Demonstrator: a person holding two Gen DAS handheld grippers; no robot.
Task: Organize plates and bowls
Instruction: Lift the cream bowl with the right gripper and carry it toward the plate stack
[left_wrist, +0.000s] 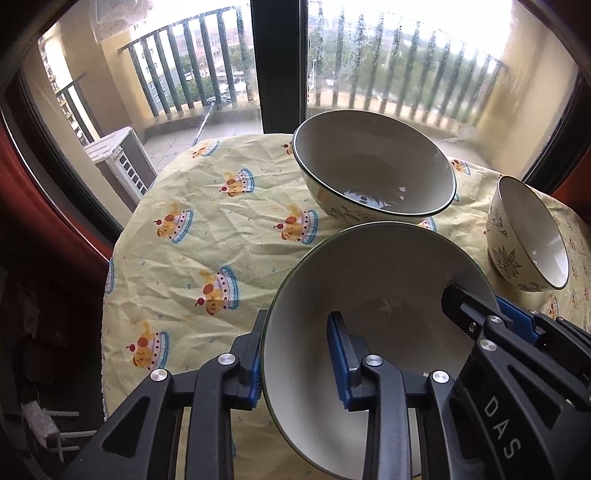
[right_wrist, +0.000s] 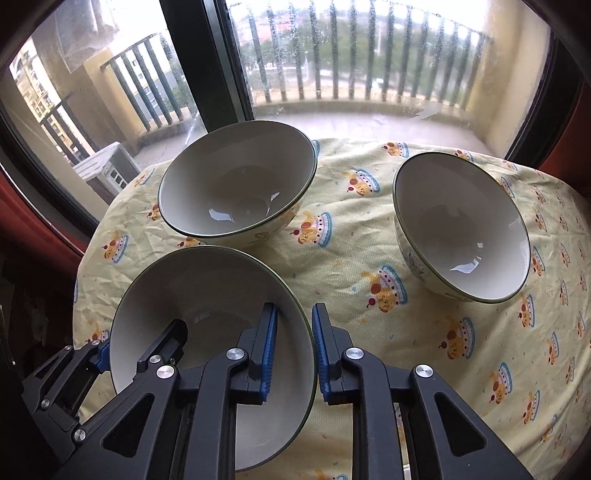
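Three cream bowls with dark rims and leaf print stand on a round table with a yellow cake-print cloth (right_wrist: 369, 258). The near bowl (left_wrist: 376, 295) (right_wrist: 207, 317) is between both grippers. My left gripper (left_wrist: 299, 365) straddles its left rim, one finger outside, one inside, with a gap to the wall. My right gripper (right_wrist: 293, 354) straddles its right rim the same way; it also shows in the left wrist view (left_wrist: 476, 310). A large bowl (left_wrist: 373, 166) (right_wrist: 236, 181) stands behind. A smaller bowl (left_wrist: 528, 232) (right_wrist: 461, 225) stands at the right.
A window with a dark frame (left_wrist: 277, 66) and a balcony railing lie just behind the table. The table edge (left_wrist: 110, 277) drops off at the left, with dark floor clutter below.
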